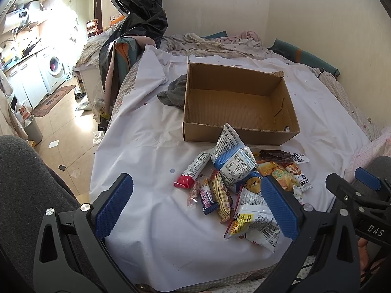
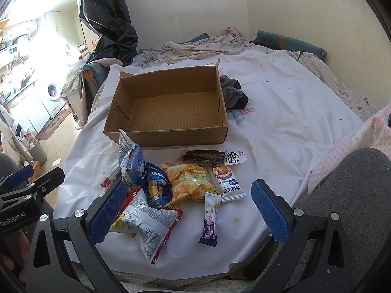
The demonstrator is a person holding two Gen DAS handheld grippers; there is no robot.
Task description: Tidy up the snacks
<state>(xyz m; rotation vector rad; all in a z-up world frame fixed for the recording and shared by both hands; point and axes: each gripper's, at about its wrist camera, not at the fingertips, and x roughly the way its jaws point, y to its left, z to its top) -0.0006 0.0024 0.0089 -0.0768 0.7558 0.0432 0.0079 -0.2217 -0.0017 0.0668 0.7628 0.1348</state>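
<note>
An empty open cardboard box point(image 1: 238, 108) point(image 2: 171, 112) stands on a white sheet on the bed. In front of it lies a pile of snack packets: a blue-and-white bag point(image 1: 232, 161) point(image 2: 130, 161), a red-ended bar point(image 1: 193, 171), an orange chips bag point(image 2: 190, 183), a white red-edged bag point(image 1: 254, 217) point(image 2: 146, 222), a dark bar point(image 2: 204, 156) and a slim purple-ended stick point(image 2: 210, 217). My left gripper point(image 1: 195, 205) is open and empty, just short of the pile. My right gripper point(image 2: 188, 210) is open and empty, its jaws either side of the near packets.
A grey cloth point(image 1: 174, 94) point(image 2: 233, 95) lies beside the box. Crumpled bedding point(image 2: 195, 46) and a teal cushion point(image 2: 290, 40) lie by the wall. A black plastic bag point(image 1: 136, 19) hangs at the bed's left edge. The kitchen floor and a washing machine point(image 1: 53, 69) lie left.
</note>
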